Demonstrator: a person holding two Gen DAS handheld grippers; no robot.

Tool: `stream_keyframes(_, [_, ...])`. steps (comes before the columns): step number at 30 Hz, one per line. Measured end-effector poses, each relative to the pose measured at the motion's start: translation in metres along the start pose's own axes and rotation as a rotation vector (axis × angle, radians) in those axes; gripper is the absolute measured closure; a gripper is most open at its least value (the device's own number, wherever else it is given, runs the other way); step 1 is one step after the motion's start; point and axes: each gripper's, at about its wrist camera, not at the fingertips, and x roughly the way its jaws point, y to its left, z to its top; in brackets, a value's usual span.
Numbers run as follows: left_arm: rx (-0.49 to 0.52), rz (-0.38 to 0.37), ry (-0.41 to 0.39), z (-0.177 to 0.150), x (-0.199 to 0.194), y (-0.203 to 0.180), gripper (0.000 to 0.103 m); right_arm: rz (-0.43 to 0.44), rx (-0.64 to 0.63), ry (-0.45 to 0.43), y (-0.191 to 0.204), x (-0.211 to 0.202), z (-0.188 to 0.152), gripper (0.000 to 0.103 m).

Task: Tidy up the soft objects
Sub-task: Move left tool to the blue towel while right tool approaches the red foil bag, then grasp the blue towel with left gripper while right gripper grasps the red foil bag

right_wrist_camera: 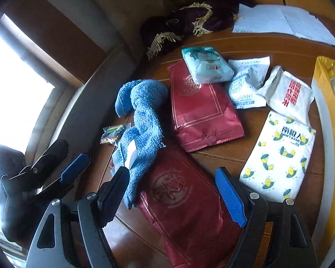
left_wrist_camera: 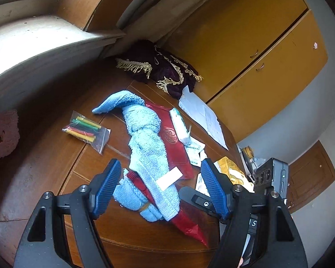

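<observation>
Both tools are hanging wide and empty, left tool (left_wrist_camera: 159, 192) straddling the blue towel (left_wrist_camera: 148, 147), needing closing next

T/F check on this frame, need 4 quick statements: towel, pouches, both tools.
1. The blue towel lies partly over a red pouch. True.
2. The left tool is shut on the towel. False: open, its pads stand either side of the towel.
3. The right tool is open, holding nothing. True.
4. The small bag of coloured sticks sits on top of the towel. False: it lies on the wooden table beside it.
</observation>
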Motion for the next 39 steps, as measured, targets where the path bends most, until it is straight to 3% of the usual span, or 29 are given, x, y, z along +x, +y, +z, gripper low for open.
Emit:
stream_keyframes(6, [-0.005,-0.002,0.002,0.001,0.000,0.003,0.030,0.042,-0.066,0.057,0.005,-0.003,-0.022,0.021])
stream_keyframes(10, [-0.006,0.019,0.016,0.003,0.006,0.000,0.030,-0.029,-0.190,0.057,0.028,-0.002,-0.037,0.020])
stream_keyframes(13, [0.045,0.099,0.044,0.010,0.019,-0.011,0.030,-0.083,-0.261,0.037,0.039,0.003,-0.042,0.020])
stream_keyframes(16, [0.132,0.184,0.073,0.027,0.045,-0.027,0.029,-0.081,-0.272,0.015,0.039,0.002,-0.045,0.020])
stream_keyframes(22, [0.208,0.374,0.195,0.050,0.111,-0.036,0.030,-0.095,-0.284,-0.005,0.038,-0.004,-0.054,0.032])
stream_keyframes(24, [0.219,0.418,0.214,0.052,0.122,-0.033,0.036,-0.113,-0.296,-0.009,0.040,-0.003,-0.056,0.035])
stream_keyframes(25, [0.212,0.422,0.235,0.053,0.127,-0.030,0.043,-0.115,-0.298,-0.008,0.041,-0.004,-0.056,0.037])
stream_keyframes(27, [0.190,0.405,0.280,0.053,0.134,-0.021,0.064,-0.123,-0.305,-0.010,0.042,-0.005,-0.058,0.040])
stream_keyframes(28, [0.201,0.414,0.258,0.053,0.131,-0.022,0.073,-0.127,-0.307,-0.013,0.043,-0.005,-0.059,0.041])
stream_keyframes(29, [0.200,0.411,0.261,0.053,0.129,-0.021,0.076,-0.126,-0.304,-0.014,0.043,-0.007,-0.061,0.042])
stream_keyframes(33, [0.122,0.264,0.219,0.052,0.102,-0.018,0.080,-0.100,-0.295,-0.021,0.039,-0.015,-0.064,0.046])
stream_keyframes(39, [0.125,0.108,0.085,0.037,0.034,-0.046,0.080,-0.020,-0.224,-0.067,0.028,-0.041,-0.059,0.048])
